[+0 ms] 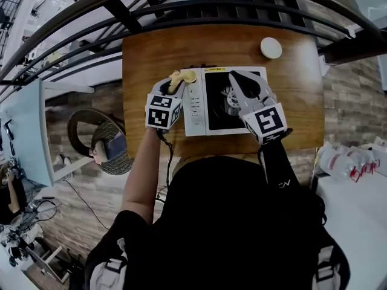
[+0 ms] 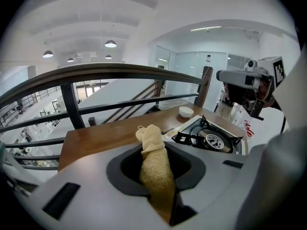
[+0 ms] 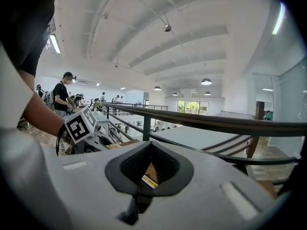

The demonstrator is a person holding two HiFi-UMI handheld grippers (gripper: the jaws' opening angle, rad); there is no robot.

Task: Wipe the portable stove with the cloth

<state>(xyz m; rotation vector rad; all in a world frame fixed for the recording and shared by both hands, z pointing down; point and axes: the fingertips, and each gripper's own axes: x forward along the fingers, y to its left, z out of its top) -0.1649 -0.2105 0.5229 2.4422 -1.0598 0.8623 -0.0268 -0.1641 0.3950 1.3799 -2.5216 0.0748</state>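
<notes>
The white portable stove [image 1: 208, 101] with its black burner [image 2: 213, 139] sits in the middle of the wooden table [image 1: 151, 53]. My left gripper [image 1: 175, 84] is at the stove's left end, over the control panel. It is shut on a rolled yellow cloth [image 1: 183, 77], which sticks out past the jaws [image 2: 154, 157]. My right gripper [image 1: 234, 77] hovers over the burner, its jaws together with nothing between them. In the right gripper view only a bit of the stove's yellow label [image 3: 149, 179] shows past the jaws.
A small white bowl [image 1: 271, 48] stands on the table behind the stove's right corner, also seen in the left gripper view [image 2: 186, 111]. A dark metal railing [image 1: 199, 8] runs along the table's far edge. A woven chair [image 1: 97, 139] stands to the left.
</notes>
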